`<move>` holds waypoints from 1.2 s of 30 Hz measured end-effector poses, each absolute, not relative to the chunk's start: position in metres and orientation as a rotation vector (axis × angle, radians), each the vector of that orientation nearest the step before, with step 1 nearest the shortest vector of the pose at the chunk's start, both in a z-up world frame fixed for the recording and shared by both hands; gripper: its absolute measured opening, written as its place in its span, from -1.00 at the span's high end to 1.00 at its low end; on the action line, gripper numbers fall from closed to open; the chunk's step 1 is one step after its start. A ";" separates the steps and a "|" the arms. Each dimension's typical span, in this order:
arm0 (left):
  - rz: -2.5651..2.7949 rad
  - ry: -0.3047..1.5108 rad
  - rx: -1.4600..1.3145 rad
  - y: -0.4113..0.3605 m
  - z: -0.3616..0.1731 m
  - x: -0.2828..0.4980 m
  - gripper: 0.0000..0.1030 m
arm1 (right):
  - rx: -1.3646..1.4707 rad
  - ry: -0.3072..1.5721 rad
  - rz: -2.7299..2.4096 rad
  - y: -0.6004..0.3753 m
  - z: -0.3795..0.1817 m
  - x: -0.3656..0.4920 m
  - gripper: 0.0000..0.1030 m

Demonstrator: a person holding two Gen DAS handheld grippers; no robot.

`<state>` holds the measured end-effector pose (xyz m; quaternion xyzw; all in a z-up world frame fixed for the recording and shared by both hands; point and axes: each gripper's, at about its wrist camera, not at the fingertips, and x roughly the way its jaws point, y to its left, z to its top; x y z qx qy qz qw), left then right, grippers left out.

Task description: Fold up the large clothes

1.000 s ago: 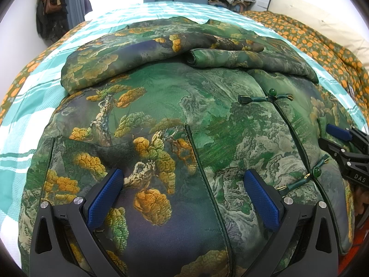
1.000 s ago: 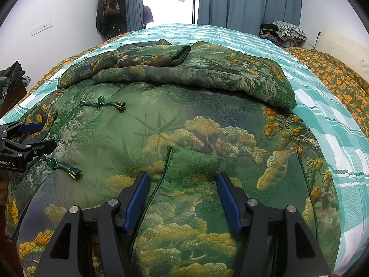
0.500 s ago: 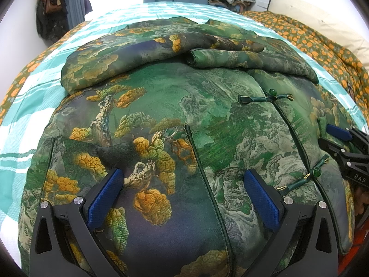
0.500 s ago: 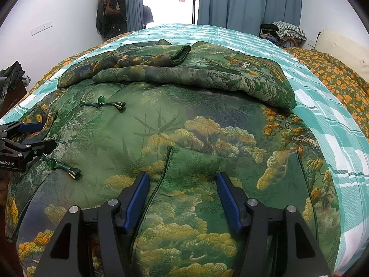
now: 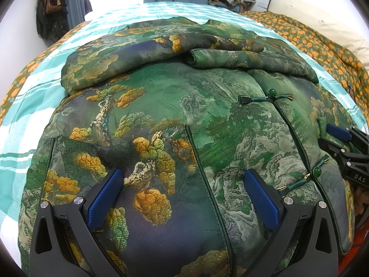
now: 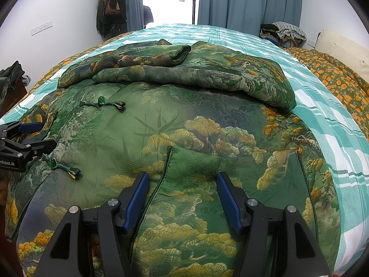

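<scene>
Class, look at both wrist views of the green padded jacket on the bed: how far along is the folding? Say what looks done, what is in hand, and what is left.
Done: both sleeves lie folded across the jacket near its far end. In hand: the left gripper and right gripper stand open over the near hem, gripping nothing. Left: probably pinching the hem and folding the body toward the sleeves.

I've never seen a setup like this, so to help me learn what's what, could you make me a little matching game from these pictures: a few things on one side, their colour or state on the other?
Things:
1. jacket
2. bedsheet
3. curtain
4. left gripper

Descriptions:
a. plain blue-grey, hanging
b. green with golden pine trees, sleeves folded across the top
c. turquoise and white checks
d. open over the fabric, blue pads apart

Pairs: 1-b, 2-c, 3-a, 4-d
</scene>
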<state>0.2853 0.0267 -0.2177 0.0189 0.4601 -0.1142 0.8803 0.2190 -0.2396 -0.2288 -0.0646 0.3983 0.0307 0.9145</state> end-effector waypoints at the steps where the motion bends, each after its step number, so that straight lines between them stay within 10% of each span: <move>1: -0.238 0.959 0.040 0.027 -0.218 0.286 -0.99 | -0.133 0.820 0.063 -0.240 -0.229 0.219 -0.21; 36: -0.139 1.003 -0.144 0.129 -0.139 0.245 -0.96 | -0.018 0.856 0.045 -0.331 -0.148 0.184 -0.25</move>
